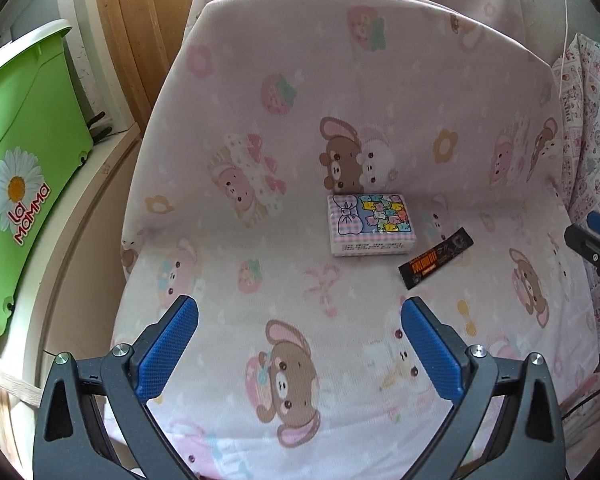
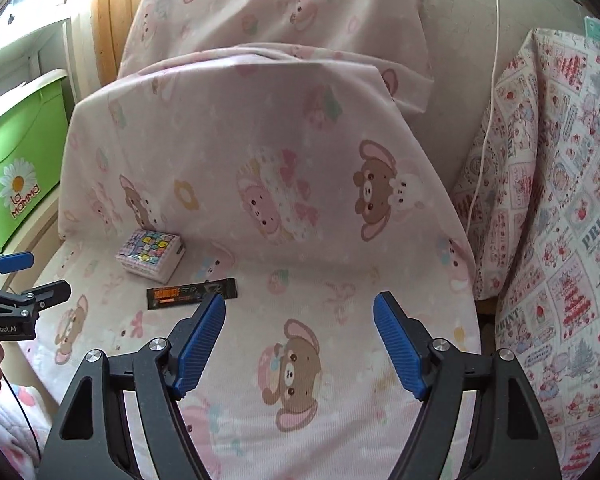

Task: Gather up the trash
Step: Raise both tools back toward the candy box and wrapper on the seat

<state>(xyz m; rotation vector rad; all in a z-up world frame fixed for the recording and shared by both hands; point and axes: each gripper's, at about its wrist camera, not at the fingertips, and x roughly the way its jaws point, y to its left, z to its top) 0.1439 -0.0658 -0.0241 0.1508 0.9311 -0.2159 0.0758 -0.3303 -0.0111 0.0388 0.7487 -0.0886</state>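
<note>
While both claws hover over the pink bear-print chair seat [image 1: 228, 264], the black wrapper [image 1: 435, 258] lies flat on the cushion just beside the tissue pack [image 1: 370, 224], at its near right corner in the left wrist view, perhaps not quite touching it. The left claw [image 1: 299, 316] stands wide and empty, well short of the pack. The right claw [image 2: 299, 312] is also spread wide and empty, its left pad close to the wrapper's end. Far left of the pack stands a green bin [image 1: 24, 152].
</note>
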